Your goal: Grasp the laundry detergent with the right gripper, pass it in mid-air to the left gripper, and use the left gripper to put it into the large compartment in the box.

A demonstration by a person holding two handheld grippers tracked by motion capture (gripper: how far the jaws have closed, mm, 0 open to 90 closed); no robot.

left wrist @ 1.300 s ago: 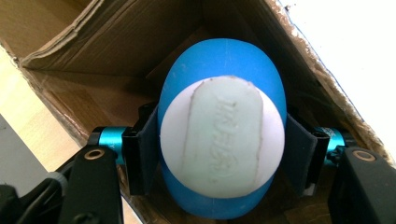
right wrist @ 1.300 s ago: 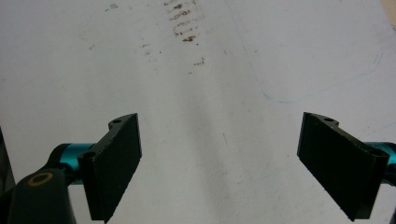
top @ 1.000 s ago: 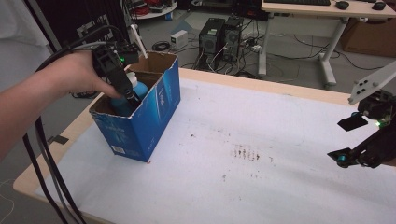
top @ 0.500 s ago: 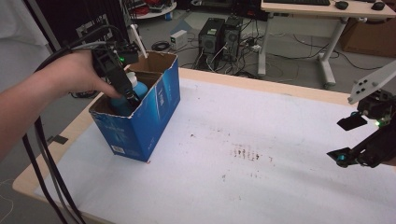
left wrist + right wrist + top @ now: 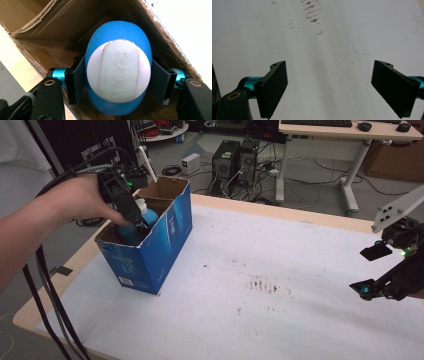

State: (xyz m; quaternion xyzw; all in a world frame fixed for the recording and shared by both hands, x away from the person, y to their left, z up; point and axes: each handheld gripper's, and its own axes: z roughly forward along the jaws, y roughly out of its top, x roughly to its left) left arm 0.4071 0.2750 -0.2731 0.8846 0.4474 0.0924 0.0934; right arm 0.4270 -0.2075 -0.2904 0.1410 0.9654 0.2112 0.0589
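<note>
Here the left hand-held gripper (image 5: 117,82) clamps a blue bottle (image 5: 118,50); the right hand-held gripper (image 5: 339,87) gapes over the stained white table (image 5: 280,270)

left gripper (image 5: 141,225): black body, green light, thick black cables | right gripper (image 5: 382,270): black, grey three-cornered plate on top, teal joints, brass-ringed screws beside flat black jaws | person: white sleeve

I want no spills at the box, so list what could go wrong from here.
1. The left gripper holds the blue bottle by its rounded sides; it could slip or twist in the jaws.
2. The bottle sits deep in the box near the wall; a tilted move could catch the cardboard rim and tip or drag the box.
3. The right gripper hangs open over the table far from the box, so nothing steadies it.
</note>
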